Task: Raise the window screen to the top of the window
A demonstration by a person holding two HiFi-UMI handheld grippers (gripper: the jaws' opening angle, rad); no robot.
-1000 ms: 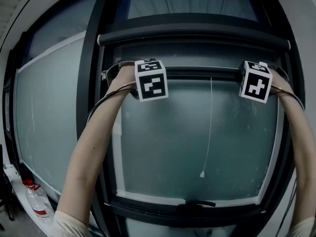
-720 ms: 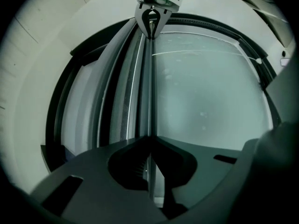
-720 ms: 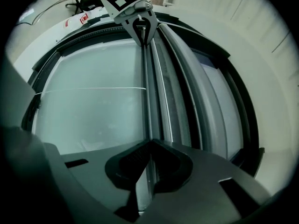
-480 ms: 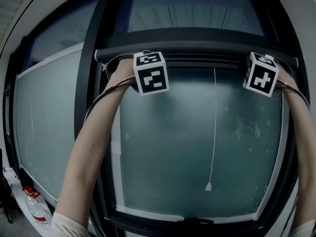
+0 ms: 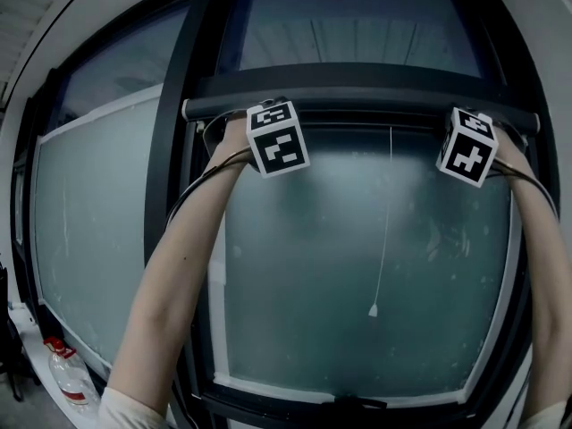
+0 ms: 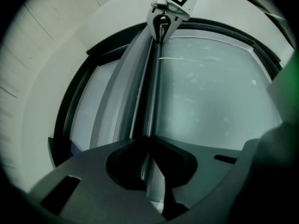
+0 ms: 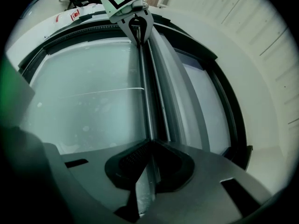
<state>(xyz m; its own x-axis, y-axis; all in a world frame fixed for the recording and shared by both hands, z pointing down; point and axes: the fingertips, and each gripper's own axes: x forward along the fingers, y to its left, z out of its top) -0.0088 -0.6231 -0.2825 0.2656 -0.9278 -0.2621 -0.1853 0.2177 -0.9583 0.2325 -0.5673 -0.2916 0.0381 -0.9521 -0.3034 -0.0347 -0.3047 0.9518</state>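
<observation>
The window screen's thin bottom bar (image 5: 375,126) lies right under the dark roller housing (image 5: 357,99) at the top of the window. My left gripper (image 5: 239,123) is shut on the bar's left end, behind its marker cube. My right gripper (image 5: 502,137) is shut on the right end. In the left gripper view the bar (image 6: 152,92) runs from between my left gripper's (image 6: 148,141) jaws up to the right gripper (image 6: 161,24). The right gripper view mirrors this: the bar (image 7: 145,87) leaves my right gripper (image 7: 150,143) toward the left gripper (image 7: 135,27). A pull cord with a small weight (image 5: 373,309) hangs from the bar.
Frosted glass (image 5: 357,266) fills the sash below the bar. A black mullion (image 5: 174,195) separates it from the fixed pane on the left. A window handle (image 5: 357,402) sits on the bottom frame. A plastic bottle with a red cap (image 5: 67,369) stands on the sill at lower left.
Both grippers have risen with the bar between them. The gap between the bar and the roller housing has closed, and the cord's weight hangs higher.
</observation>
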